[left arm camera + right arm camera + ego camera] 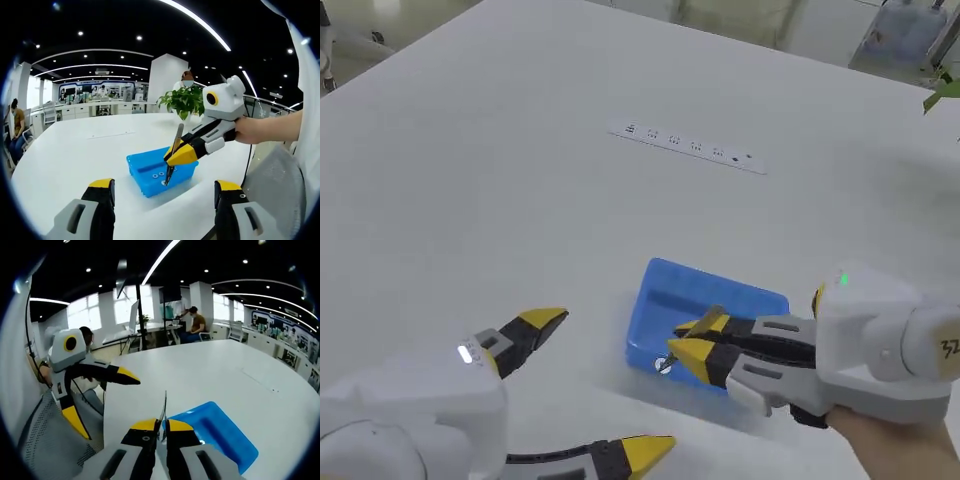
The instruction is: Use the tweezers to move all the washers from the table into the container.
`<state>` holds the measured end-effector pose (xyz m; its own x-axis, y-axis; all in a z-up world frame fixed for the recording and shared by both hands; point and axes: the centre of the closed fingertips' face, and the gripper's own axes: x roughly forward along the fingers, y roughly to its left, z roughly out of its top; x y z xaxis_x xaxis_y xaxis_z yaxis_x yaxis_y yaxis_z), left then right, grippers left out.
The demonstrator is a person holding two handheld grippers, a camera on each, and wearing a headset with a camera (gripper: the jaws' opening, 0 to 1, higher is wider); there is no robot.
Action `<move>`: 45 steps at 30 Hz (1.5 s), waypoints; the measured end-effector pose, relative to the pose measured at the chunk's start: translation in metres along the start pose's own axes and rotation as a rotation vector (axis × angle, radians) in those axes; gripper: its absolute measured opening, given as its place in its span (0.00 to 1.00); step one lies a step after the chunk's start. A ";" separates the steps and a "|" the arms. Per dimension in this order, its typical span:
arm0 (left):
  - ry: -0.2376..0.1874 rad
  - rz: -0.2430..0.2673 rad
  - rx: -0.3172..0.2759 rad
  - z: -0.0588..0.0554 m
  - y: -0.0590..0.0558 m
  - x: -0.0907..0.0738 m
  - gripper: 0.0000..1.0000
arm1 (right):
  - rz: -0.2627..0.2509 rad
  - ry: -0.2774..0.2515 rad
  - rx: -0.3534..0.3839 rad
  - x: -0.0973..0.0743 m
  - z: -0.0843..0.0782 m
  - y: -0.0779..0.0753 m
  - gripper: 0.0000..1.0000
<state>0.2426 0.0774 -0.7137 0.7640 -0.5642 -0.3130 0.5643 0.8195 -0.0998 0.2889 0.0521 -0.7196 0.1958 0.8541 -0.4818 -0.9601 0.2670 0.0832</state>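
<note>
In the head view the right gripper (688,350) sits over the near left part of the blue container (720,290). Its jaws are clenched on the tweezers (708,320), whose tips reach past the jaws toward the container's left edge. Something small and pale sits at those tips, too blurred to name. The left gripper (595,388) hovers to the left of it over bare table (470,180), released, with its jaws spread wide and nothing between them. A power strip (685,145) lies well beyond both grippers.

The left gripper view looks between its own open jaws at the container straight ahead. It adds what the head view leaves unclear. The tweezers slant steeply with their tips down inside the container, and a few washers (156,175) lie on the container floor just beside those tips. A potted plant (182,100) stands behind the right gripper.

The right gripper view shows its own yellow jaw tips pressed together on the thin tweezers. The container lies ahead and to the right, and the left gripper is off to the left with its jaws apart. I cannot tell whether the tweezers' tips hold anything.
</note>
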 end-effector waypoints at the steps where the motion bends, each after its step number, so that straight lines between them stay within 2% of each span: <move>1: -0.001 0.000 0.000 0.000 0.000 0.000 0.83 | 0.003 -0.008 0.013 0.001 0.002 -0.002 0.02; 4: 0.001 0.002 0.001 0.000 0.000 0.000 0.83 | 0.022 -0.038 0.042 0.003 0.008 -0.002 0.02; 11: 0.001 0.009 -0.004 0.000 0.002 0.000 0.82 | 0.024 -0.047 0.053 0.002 0.010 -0.001 0.02; 16: 0.008 0.002 0.003 -0.001 0.000 0.000 0.82 | 0.003 -0.085 0.081 -0.002 0.018 -0.010 0.02; 20: 0.008 0.001 0.005 -0.001 0.000 0.000 0.82 | -0.032 -0.092 0.103 0.002 0.020 -0.024 0.02; 23: 0.010 0.001 0.002 -0.002 0.001 0.000 0.82 | -0.066 -0.075 0.120 0.009 0.016 -0.038 0.02; 27: 0.012 0.001 0.006 -0.002 0.000 0.000 0.82 | -0.079 -0.070 0.142 0.016 0.014 -0.048 0.02; 29: 0.010 0.004 0.007 -0.001 0.001 0.000 0.82 | -0.092 -0.046 0.138 0.021 0.009 -0.053 0.02; 40: 0.013 0.014 0.001 -0.002 0.003 0.000 0.82 | -0.098 0.027 0.136 0.036 -0.014 -0.063 0.02; 45: 0.013 0.017 -0.003 -0.002 0.004 0.000 0.82 | -0.094 0.042 0.135 0.042 -0.020 -0.066 0.02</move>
<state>0.2437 0.0811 -0.7163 0.7697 -0.5486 -0.3265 0.5501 0.8295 -0.0969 0.3562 0.0614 -0.7626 0.2719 0.8042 -0.5285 -0.9020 0.4043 0.1512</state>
